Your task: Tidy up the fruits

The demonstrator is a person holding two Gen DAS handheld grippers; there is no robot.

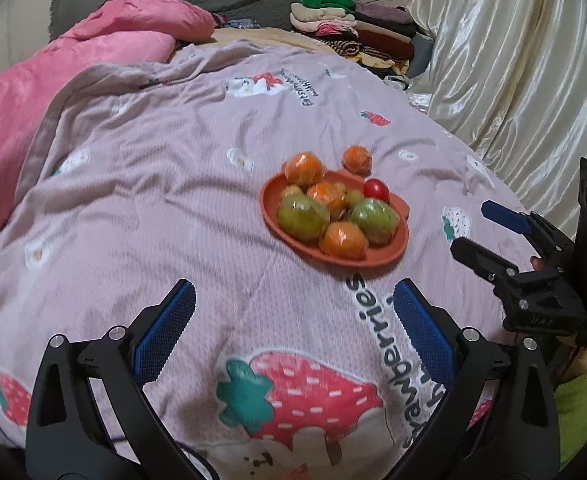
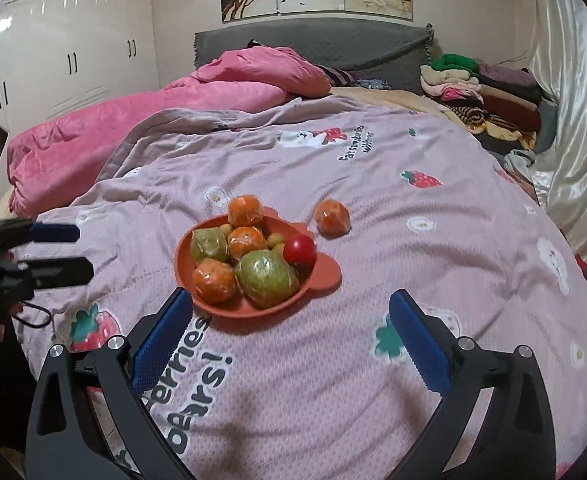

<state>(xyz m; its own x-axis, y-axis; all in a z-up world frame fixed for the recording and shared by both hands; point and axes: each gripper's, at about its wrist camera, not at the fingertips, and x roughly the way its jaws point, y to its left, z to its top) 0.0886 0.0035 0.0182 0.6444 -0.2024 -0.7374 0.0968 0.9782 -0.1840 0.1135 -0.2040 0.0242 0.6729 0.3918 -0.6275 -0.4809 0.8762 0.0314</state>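
Both tools, left point(image 1: 289, 320) and right point(image 2: 291, 328), are hovering spread wide, empty. Stray plastic-wrapped orange point(image 2: 331, 216) is lying beyond the heaped terracotta plate point(image 2: 321, 280); soft bedspread point(image 2: 433, 280) risks rolling, slipping.

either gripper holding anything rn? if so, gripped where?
Nothing held. The left gripper and right gripper are both open and empty above the bedspread. All fruit sits on the orange plate except one wrapped orange beside it.
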